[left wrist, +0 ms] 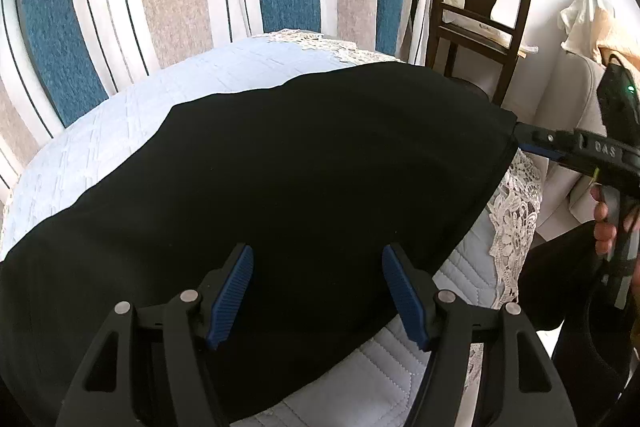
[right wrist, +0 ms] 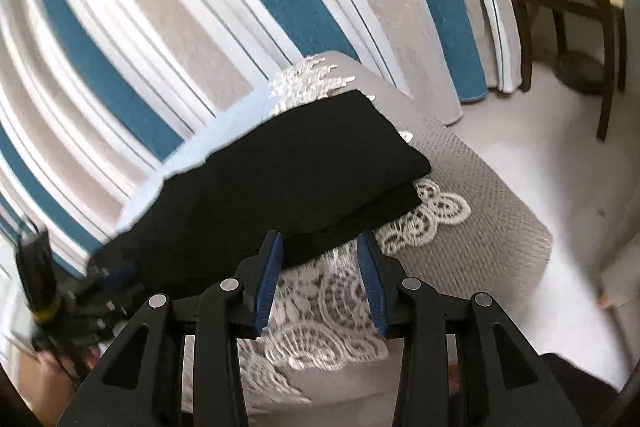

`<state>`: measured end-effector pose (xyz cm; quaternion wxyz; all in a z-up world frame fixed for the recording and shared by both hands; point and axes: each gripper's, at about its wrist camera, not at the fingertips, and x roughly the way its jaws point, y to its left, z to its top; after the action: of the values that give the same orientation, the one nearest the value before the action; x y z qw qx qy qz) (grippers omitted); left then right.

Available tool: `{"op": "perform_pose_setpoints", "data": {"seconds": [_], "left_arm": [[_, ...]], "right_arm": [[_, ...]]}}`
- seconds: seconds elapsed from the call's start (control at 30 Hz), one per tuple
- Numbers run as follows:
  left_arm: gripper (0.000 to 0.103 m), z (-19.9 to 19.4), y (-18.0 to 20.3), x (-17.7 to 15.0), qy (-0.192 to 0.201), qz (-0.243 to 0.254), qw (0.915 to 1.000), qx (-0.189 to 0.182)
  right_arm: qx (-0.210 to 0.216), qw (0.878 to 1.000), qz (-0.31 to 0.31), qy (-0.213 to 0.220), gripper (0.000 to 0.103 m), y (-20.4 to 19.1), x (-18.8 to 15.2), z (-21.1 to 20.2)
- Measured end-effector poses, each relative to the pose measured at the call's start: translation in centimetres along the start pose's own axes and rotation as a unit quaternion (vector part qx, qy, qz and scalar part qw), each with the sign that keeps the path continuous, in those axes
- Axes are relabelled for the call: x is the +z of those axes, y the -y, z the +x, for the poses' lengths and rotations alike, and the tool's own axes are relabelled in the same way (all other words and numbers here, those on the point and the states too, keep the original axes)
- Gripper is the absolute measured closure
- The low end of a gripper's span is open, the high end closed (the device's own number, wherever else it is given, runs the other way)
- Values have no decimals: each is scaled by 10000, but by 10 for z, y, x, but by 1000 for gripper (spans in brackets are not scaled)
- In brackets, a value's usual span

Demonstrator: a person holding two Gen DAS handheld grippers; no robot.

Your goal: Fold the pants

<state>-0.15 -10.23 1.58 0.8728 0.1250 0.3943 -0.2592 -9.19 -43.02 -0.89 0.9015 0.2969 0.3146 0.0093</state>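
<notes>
Item: black pants (left wrist: 280, 167), spread flat on my quilted worktop (left wrist: 200, 83). My left claw (left wrist: 316, 291) hovers released above the near edge. My right claw (right wrist: 320, 279), released, nothing between fingers, at the right corner.

The left gripper (left wrist: 318, 291) sits at the lower centre of its view, jaws spread wide. The right gripper (right wrist: 320, 267) is lower centre too, jaws parted, nothing between its pads (right wrist: 266, 291).
</notes>
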Motion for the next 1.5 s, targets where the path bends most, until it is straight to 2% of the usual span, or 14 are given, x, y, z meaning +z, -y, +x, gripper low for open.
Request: {"op": "perform_pose_setpoints", "data": {"seconds": [0.13, 0.3, 0.43, 0.7, 0.77, 0.8, 0.83, 0.9, 1.07, 1.17, 1.3, 1.5], "left_arm": [[33, 0, 1, 1, -6, 13, 10000, 27], [33, 1, 1, 1, -5, 19, 10000, 21], [33, 1, 2, 1, -5, 31, 10000, 34], [33, 1, 1, 2, -11, -4, 10000, 2], [33, 1, 1, 2, -20, -22, 10000, -11], [33, 2, 1, 3, -33, -33, 10000, -18], [33, 1, 1, 3, -37, -44, 10000, -41], [33, 1, 0, 6, -61, -100, 9998, -162], [33, -4, 4, 17, -3, 16, 9998, -193], [33, -7, -3, 28, 44, -215, 9982, -563], [33, -7, -15, 48, 166, -543, 9945, -879], [33, 0, -21, 85, 229, -685, 9849, -1574]], "right_arm": [[130, 9996, 263, 52, 62, 3, 9, 3], [-31, 9974, 678, 250, 62, 11, 12, 1], [-152, 9976, 590, 316, 62, 8, 16, 4], [-321, 9941, 956, 404, 62, 14, 33, 16], [-435, 9943, 890, 388, 66, 12, 33, 17], [-458, 9945, 869, 369, 75, 12, 34, 17], [-470, 9947, 851, 348, 89, 11, 34, 17], [-477, 9952, 774, 371, 97, 9, 35, 16], [-408, 9979, 190, 474, 98, -13, 42, 12], [-379, 9974, -225, 569, 98, -31, 44, 9], [-140, 9957, -691, 597, 98, -56, 42, 8], [184, 9918, -1154, 520, 98, -86, 30, 16]]}}
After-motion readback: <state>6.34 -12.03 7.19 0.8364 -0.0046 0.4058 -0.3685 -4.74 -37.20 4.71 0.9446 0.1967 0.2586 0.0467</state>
